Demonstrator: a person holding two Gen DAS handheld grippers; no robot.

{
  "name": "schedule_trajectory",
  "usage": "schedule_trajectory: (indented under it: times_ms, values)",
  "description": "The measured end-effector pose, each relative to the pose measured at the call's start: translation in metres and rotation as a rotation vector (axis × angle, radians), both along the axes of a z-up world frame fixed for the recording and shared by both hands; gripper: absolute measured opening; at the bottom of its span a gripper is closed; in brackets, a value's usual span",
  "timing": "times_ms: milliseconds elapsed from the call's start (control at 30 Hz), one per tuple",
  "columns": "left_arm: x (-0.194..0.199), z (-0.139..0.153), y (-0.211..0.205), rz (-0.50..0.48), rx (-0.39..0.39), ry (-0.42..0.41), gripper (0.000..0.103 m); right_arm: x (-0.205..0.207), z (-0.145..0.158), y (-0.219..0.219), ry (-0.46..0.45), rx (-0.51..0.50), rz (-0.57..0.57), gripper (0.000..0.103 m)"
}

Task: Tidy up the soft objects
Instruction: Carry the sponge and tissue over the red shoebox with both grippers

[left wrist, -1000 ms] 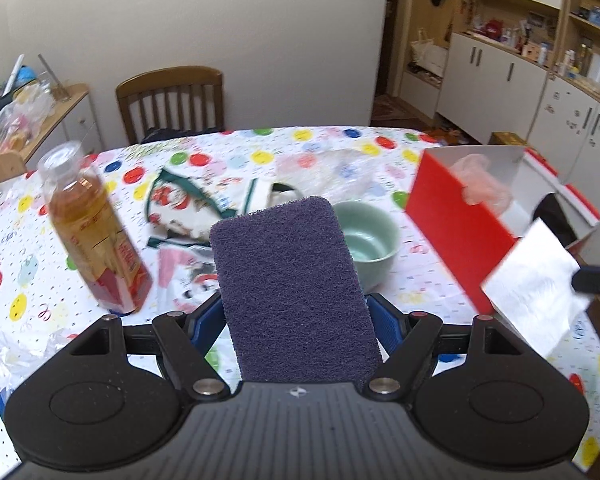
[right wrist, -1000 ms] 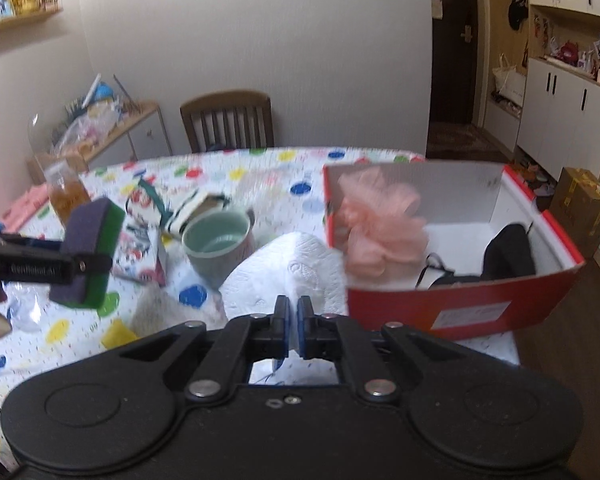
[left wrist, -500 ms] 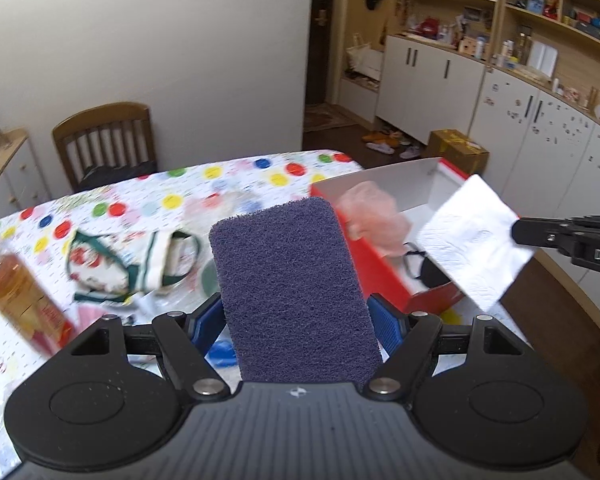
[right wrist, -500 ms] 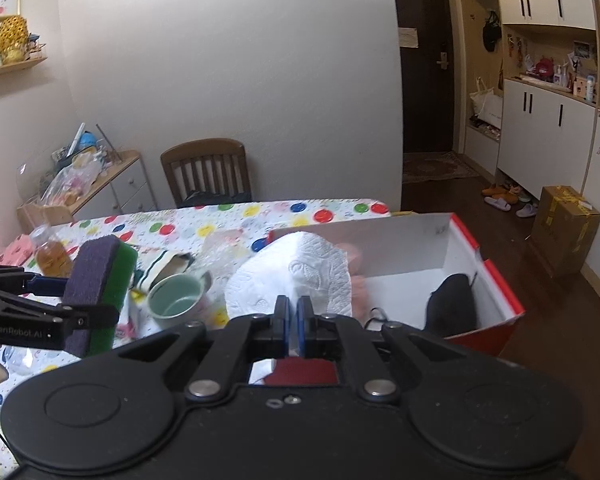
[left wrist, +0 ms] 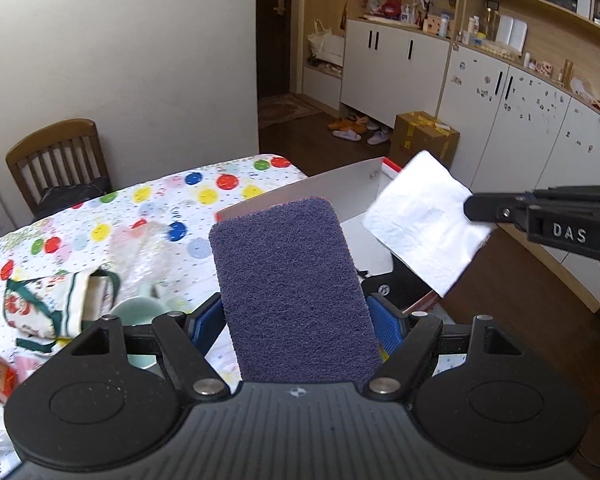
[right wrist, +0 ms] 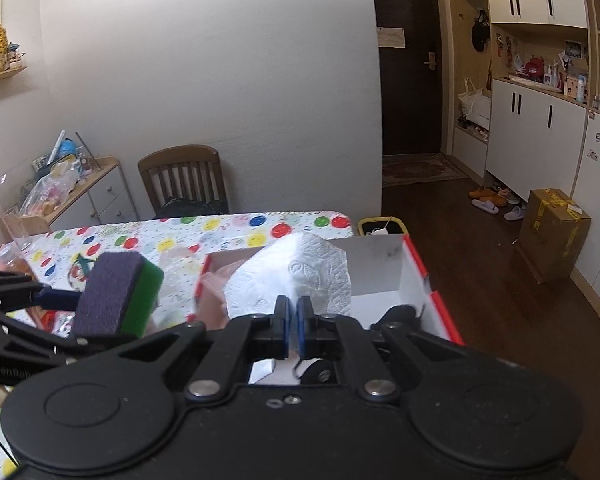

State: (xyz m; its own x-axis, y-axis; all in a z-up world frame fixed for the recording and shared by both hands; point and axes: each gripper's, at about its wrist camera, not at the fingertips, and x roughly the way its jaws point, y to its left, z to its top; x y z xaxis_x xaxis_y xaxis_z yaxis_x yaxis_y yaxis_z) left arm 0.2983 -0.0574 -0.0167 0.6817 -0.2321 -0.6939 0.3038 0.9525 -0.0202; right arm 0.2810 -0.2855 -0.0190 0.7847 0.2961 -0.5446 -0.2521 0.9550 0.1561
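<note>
Fingers (left wrist: 384,322) clamp fibrous rectangular sponge (left wrist: 292,296); embossed tissue (right wrist: 296,276) pinched.

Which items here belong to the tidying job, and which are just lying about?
Job:
sponge in left tool
paper towel in right tool
red box
pink pouf

Lying about:
green cup
chair
cardboard carton
</note>
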Motion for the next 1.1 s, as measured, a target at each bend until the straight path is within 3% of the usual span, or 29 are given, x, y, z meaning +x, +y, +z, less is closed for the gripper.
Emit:
schedule_trajectory:
  times_ms: [400, 1100]
  values:
    - [0.053, -0.023, -0.046, 0.066, -0.001, 0.099, 0.076, 0.059, -0.026, -0.035, 0.059, -0.003, -0.015, 0.004]
    - [0.114, -0.086, -0.098, 0.114, 0.102, 0.237, 0.076, 0.137, -0.084, -0.029, 0.212, -0.028, 0.035, 0.004]
